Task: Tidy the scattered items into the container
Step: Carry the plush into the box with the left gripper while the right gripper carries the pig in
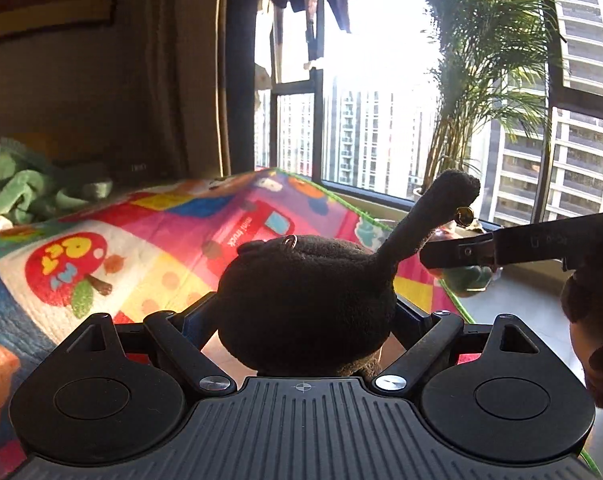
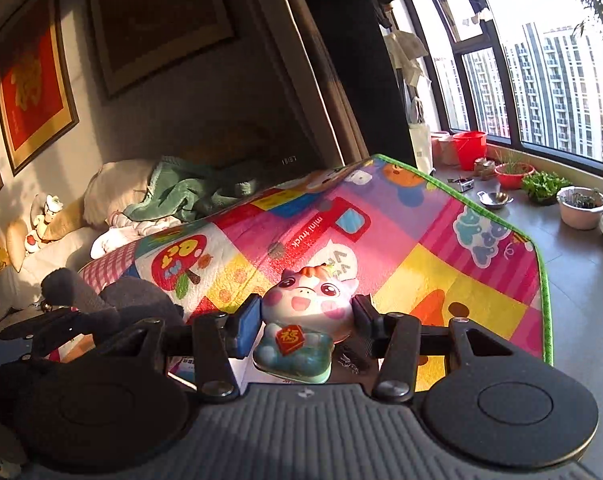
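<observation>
A dark plush toy (image 1: 301,288) with a long raised limb and a small gold bell (image 1: 464,215) fills the middle of the left wrist view. My left gripper (image 1: 305,310) is shut on its round body, which hides most of the fingers. In the right wrist view a pink-and-white cartoon cow toy (image 2: 307,300) on a teal base sits between the blue pads (image 2: 247,322) of my right gripper (image 2: 305,314), which is shut on it. Both toys hang above the colourful play mat (image 2: 421,248). The dark plush toy (image 2: 141,300) also shows at the left there. No container is in view.
The play mat (image 1: 161,248) lies over a raised surface edged in green. Behind it are a green blanket (image 2: 189,192) and pillows (image 2: 113,188). Along the window stand a red bucket (image 2: 469,148), several plant pots (image 2: 581,206) and a tall palm (image 1: 473,80). Grey floor lies to the right.
</observation>
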Demonstrator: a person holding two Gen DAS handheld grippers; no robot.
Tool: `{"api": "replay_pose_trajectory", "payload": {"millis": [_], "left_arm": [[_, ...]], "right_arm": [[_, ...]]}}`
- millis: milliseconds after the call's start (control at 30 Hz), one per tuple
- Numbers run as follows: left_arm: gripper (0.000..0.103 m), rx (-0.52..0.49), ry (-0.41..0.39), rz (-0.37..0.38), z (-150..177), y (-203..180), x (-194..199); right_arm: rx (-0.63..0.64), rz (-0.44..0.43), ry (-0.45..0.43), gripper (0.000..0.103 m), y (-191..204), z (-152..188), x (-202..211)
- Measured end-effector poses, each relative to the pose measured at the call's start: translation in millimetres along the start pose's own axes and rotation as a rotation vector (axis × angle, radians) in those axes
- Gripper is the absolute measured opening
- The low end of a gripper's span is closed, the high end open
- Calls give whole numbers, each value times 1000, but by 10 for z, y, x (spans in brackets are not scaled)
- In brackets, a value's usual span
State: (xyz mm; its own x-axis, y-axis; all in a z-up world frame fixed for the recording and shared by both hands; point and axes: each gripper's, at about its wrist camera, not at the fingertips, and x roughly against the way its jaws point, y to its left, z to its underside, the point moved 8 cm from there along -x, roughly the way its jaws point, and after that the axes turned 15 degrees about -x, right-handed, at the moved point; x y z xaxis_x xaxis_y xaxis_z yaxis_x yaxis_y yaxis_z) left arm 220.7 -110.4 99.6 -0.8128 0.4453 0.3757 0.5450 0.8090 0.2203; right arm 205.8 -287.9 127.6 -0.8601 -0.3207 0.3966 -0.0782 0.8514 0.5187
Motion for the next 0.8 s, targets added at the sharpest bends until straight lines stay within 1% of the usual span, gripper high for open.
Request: {"api": "replay_pose_trajectory", "payload": {"millis": [100, 133, 167, 233, 267, 367, 433, 500, 533, 567, 600, 633, 667, 733, 800], "left_arm": [[96, 14, 56, 18, 179, 50, -343], [96, 24, 74, 26, 255, 63, -396], [97, 36, 81, 34, 337, 80, -394], [100, 46, 75, 46, 523, 95, -263], [101, 46, 70, 42, 603, 90, -188], [102, 37, 65, -4, 866, 91, 89], [102, 45, 91, -32, 1049, 102, 253], [102, 82, 123, -57, 1223, 172, 372], [102, 107, 136, -67, 1303, 210, 423], [102, 133, 146, -77, 1376, 250, 473], [103, 159, 154, -85, 1451, 290, 519], [103, 182, 158, -91, 1515, 325, 565], [103, 203, 160, -94, 1567, 355, 599], [103, 234, 170, -94, 1668, 385, 639], [103, 245, 183, -99, 1741, 415, 655]], "right_arm": [[-25, 3, 67, 49, -78, 101, -324], [-32, 3, 88, 51, -103, 151, -414], [-38, 9, 103, 59, -131, 201, -484], [-34, 26, 106, 64, -180, 281, -556], [-21, 31, 103, 65, -193, 308, -576], [31, 62, 85, 65, -204, 364, -622], [68, 78, 73, 65, -167, 383, -654], [113, 74, 49, 64, -67, 398, -652], [145, 58, 36, 63, 24, 412, -638], [180, 39, 25, 55, 129, 438, -627], [215, 19, 19, 50, 242, 477, -620], [248, -7, 22, 40, 370, 532, -625], [272, -40, 38, 35, 498, 601, -645], [302, -106, 102, 33, 718, 772, -735], [310, -116, 154, 33, 843, 890, -895]]}}
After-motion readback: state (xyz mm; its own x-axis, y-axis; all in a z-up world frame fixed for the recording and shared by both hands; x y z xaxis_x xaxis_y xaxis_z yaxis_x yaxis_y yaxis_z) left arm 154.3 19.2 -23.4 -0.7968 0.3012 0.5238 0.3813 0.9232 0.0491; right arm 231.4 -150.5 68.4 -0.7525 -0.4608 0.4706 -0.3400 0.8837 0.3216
